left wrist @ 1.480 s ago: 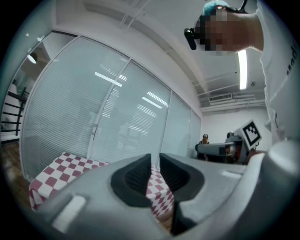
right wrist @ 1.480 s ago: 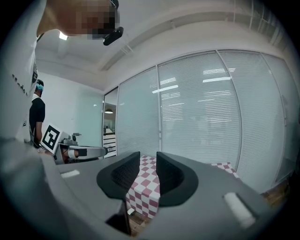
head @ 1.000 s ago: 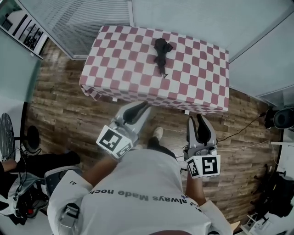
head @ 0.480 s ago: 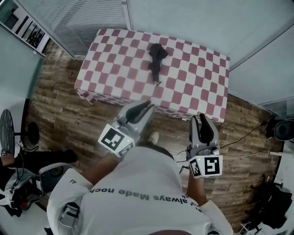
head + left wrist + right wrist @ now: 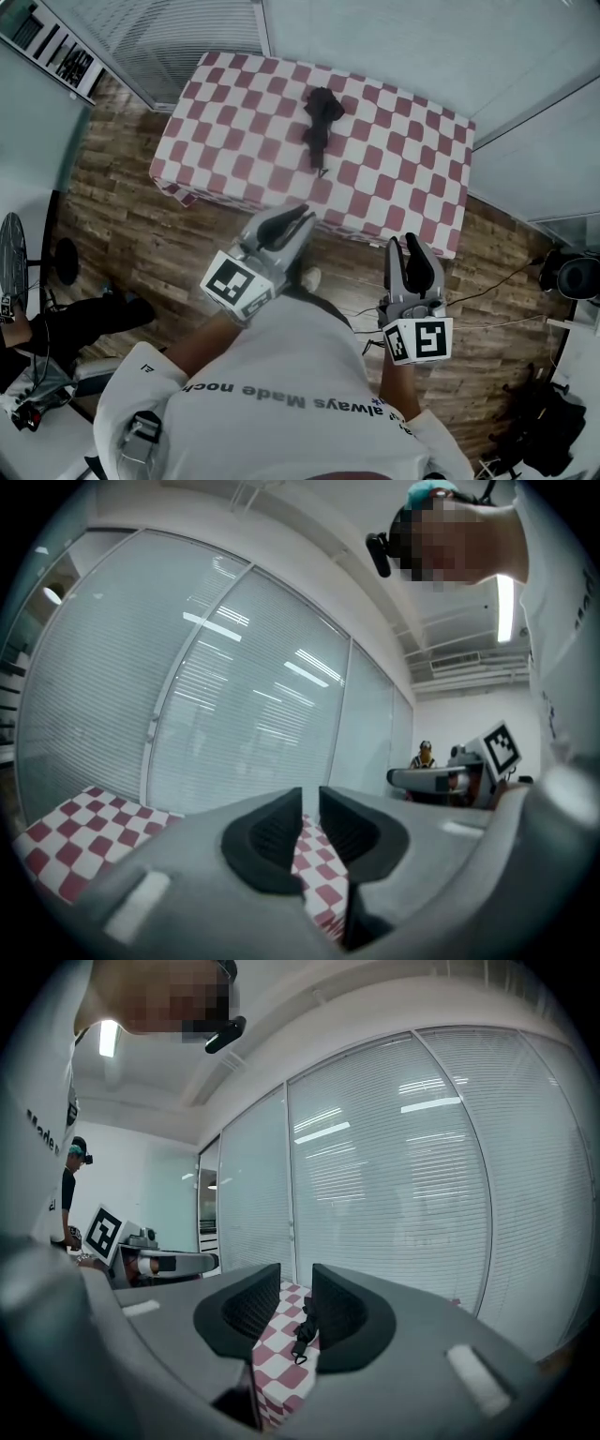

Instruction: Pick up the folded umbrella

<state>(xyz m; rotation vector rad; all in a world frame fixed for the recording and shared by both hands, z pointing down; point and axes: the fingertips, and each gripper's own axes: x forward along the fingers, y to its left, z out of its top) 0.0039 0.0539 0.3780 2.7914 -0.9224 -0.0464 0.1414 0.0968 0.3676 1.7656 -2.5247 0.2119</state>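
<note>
The folded black umbrella point(image 5: 319, 127) lies on a table under a red-and-white checked cloth point(image 5: 403, 178), with its strap end toward me. Both grippers hang in front of the table's near edge, well short of the umbrella. My left gripper point(image 5: 302, 216) has its jaws together with nothing between them, as the left gripper view point(image 5: 310, 803) also shows over the cloth point(image 5: 84, 817). My right gripper point(image 5: 403, 241) stands to its right, jaws close together and empty. In the right gripper view point(image 5: 296, 1279) the umbrella point(image 5: 305, 1326) shows far off through the slit between the jaws.
Glass walls with blinds point(image 5: 159, 37) stand behind and beside the table. The floor is wooden planks point(image 5: 122, 234). Cables point(image 5: 497, 281) run across it at the right, a dark bag point(image 5: 544, 431) sits at the lower right, and a fan point(image 5: 14, 272) stands at the left. Another person point(image 5: 427, 754) is far back.
Both grippers and I have come closer to the table; its near edge now lies just ahead of the fingertips. The jaws look the same and the umbrella has not moved.
</note>
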